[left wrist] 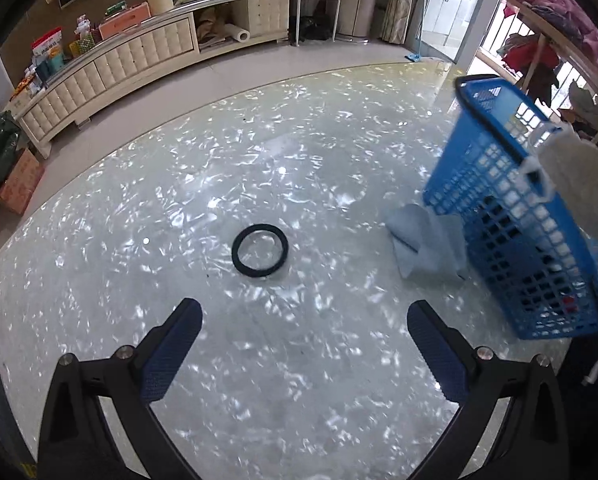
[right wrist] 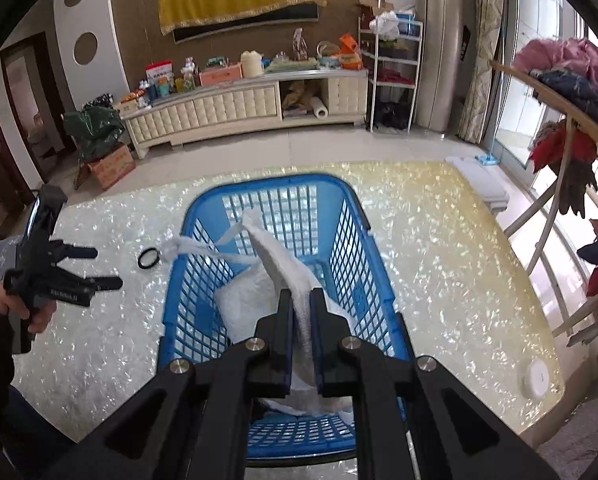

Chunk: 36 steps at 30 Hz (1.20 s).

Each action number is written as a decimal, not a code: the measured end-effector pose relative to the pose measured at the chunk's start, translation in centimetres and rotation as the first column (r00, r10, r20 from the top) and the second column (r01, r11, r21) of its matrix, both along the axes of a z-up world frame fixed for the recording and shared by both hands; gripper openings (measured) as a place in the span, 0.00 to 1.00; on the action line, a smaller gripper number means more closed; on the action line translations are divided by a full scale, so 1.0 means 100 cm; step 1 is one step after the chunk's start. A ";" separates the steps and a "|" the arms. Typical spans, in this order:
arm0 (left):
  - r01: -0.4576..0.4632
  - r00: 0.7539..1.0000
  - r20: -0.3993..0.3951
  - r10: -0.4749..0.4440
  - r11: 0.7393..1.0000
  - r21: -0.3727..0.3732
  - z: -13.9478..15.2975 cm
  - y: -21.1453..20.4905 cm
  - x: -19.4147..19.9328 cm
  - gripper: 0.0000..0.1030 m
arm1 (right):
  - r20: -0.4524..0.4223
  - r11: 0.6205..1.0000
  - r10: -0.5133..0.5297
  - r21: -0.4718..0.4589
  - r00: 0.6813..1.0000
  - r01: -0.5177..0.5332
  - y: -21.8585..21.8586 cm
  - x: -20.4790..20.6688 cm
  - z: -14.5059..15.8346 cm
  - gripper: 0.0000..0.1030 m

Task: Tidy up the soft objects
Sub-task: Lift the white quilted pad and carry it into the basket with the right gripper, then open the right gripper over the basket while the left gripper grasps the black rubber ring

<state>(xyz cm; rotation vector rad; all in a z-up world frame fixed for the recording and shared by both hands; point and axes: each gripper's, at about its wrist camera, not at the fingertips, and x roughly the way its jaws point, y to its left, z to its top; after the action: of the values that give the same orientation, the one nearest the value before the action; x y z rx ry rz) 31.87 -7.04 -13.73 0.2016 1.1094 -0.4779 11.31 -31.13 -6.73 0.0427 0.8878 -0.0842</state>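
Two claws on the job: my right gripper [right wrist: 302,300] is clamped tight on a white fuzzy cloth [right wrist: 283,268], holding it above the open blue basket [right wrist: 351,224], with the cloth's lower folds draping down inside against the mesh and a knotted strip flopping over the left rim. My left gripper [left wrist: 305,320] hangs over the pearly tabletop [left wrist: 179,184] with its jaws spread wide, nothing between them. Ahead of it lies a black ring [left wrist: 260,251], and a folded light-blue cloth [left wrist: 427,240] rests right against the basket's side.
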 end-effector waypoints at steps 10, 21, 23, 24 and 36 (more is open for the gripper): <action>0.036 0.999 -0.031 -0.034 0.998 0.046 -0.035 -0.001 0.033 0.99 | -0.117 1.000 -0.005 0.013 0.993 0.006 -0.001 0.012 -0.026 0.07; 0.080 0.996 -0.032 -0.078 0.994 0.071 -0.064 -0.002 0.062 0.98 | -0.187 0.999 0.024 0.035 0.982 -0.018 -0.003 0.012 -0.031 0.07; 0.099 0.995 -0.037 -0.096 0.992 0.076 -0.070 -0.004 0.066 0.94 | -0.197 0.999 0.030 0.036 0.980 -0.024 -0.002 0.011 -0.031 0.08; 0.107 0.994 -0.036 -0.104 0.991 0.075 -0.071 -0.005 0.068 0.93 | -0.201 0.999 0.030 0.036 0.979 -0.023 -0.002 0.013 -0.032 0.08; 0.189 0.982 0.004 -0.190 0.980 0.064 -0.074 -0.013 0.084 0.92 | -0.240 1.000 0.016 0.023 0.971 -0.011 -0.001 0.014 -0.032 0.53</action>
<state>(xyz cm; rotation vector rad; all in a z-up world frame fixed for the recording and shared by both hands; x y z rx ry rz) 40.27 -8.29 -21.08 0.3679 1.1016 -0.6111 12.71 -31.21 -9.93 0.0470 1.1314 -0.0679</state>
